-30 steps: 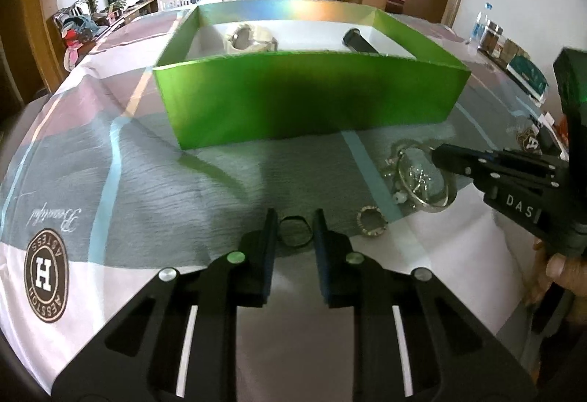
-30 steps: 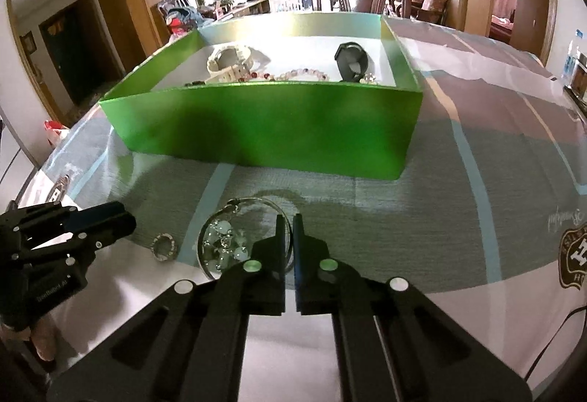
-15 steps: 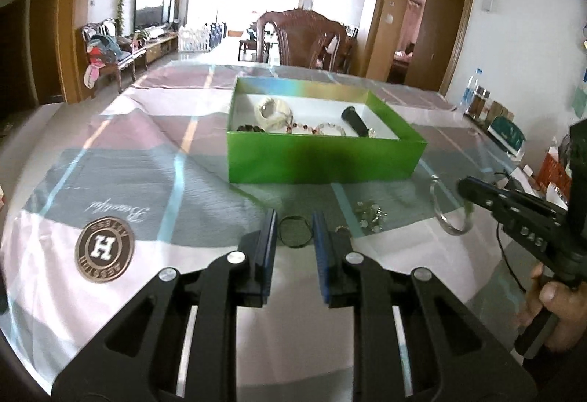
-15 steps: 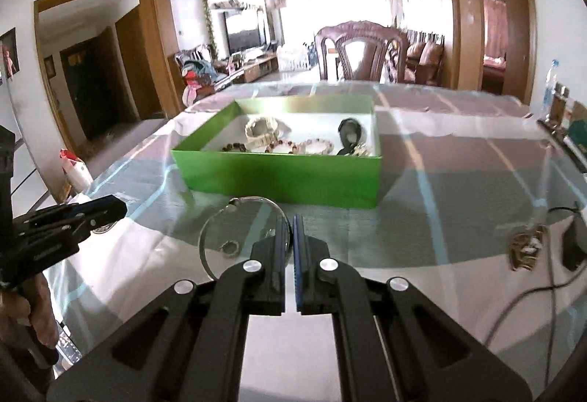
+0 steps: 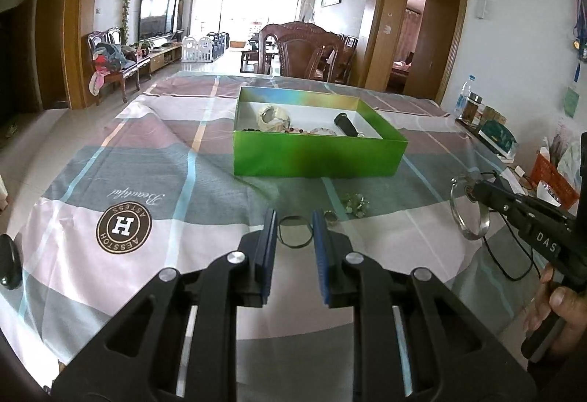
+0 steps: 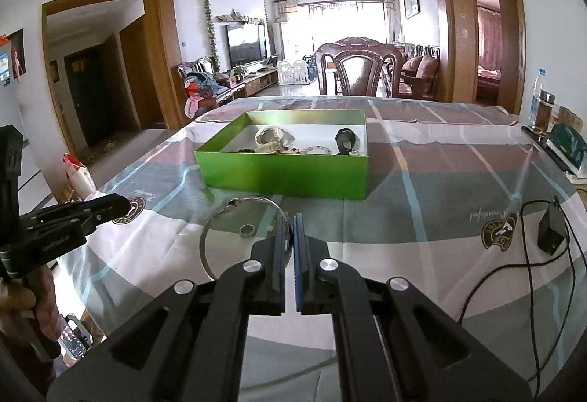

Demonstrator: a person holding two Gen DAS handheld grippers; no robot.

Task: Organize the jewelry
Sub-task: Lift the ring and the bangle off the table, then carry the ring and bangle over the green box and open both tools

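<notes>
My left gripper [image 5: 294,231] is shut on a thin dark ring [image 5: 293,248], held up above the checked tablecloth. My right gripper [image 6: 291,233] is shut on the rim of a large silver bangle [image 6: 202,248], which hangs to its left; the left wrist view shows that bangle [image 5: 471,236] at the right gripper's tip [image 5: 475,190]. Ahead of both stands the open green box [image 5: 319,152] [image 6: 286,174] with a white bracelet [image 6: 269,138], bead bracelets and a black watch [image 6: 345,139] inside. My left gripper [image 6: 123,205] shows at the left of the right wrist view.
A greenish bead cluster [image 5: 354,204] and a small jewelled ring [image 6: 246,229] lie on the cloth in front of the box. A black adapter [image 6: 550,229] with its cable lies to the right. Bottles and an orange basket [image 5: 554,178] line the right edge; a wooden chair [image 6: 359,72] stands behind.
Both grippers have risen and drawn back from the table, the left carrying the dark ring and the right the silver bangle. The green box now looks smaller and farther off.
</notes>
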